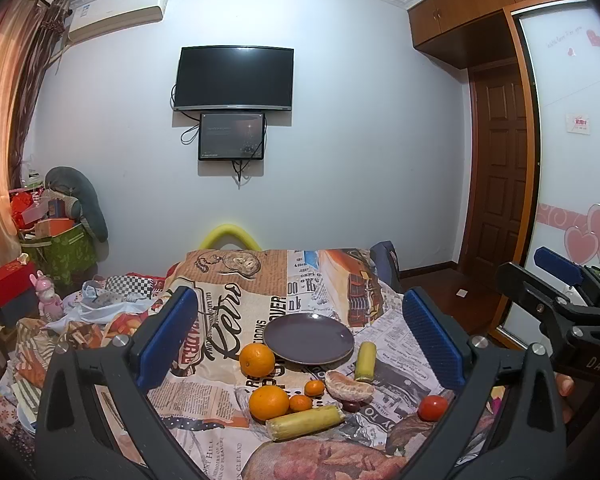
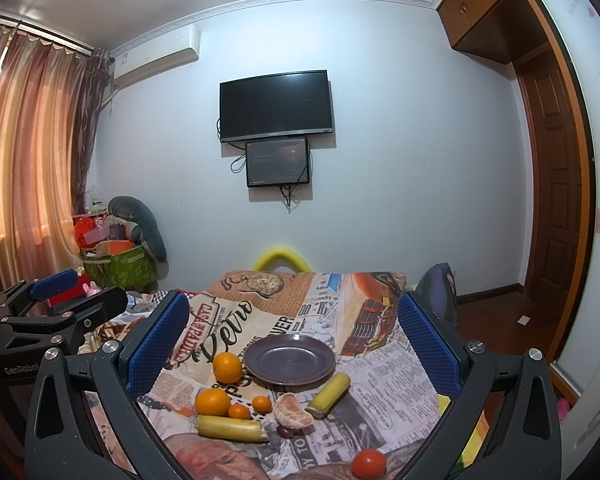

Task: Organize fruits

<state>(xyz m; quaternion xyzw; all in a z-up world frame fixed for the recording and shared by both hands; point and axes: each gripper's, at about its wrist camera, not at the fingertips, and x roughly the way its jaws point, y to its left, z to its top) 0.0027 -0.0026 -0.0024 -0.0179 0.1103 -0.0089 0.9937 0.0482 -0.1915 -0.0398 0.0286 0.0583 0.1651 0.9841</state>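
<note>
A dark purple plate (image 1: 309,338) (image 2: 289,358) lies empty on a table covered with a newspaper-print cloth (image 1: 236,312). In front of it lie two oranges (image 1: 257,359) (image 1: 268,402), two small tangerines (image 1: 314,387), a peeled citrus half (image 1: 349,385) (image 2: 293,410), two yellow-green cane pieces (image 1: 305,422) (image 1: 365,361), a red tomato (image 1: 432,407) (image 2: 369,462) and a small dark fruit (image 1: 351,406). My left gripper (image 1: 300,340) is open above the fruits, holding nothing. My right gripper (image 2: 292,344) is open and empty too; it also shows in the left wrist view (image 1: 556,276).
Beyond the table stands a white wall with a TV (image 1: 233,79) and a smaller screen. Cluttered boxes, a green bag (image 1: 66,252) and a pink toy sit at the left. A wooden door (image 1: 498,168) and a wardrobe are at the right.
</note>
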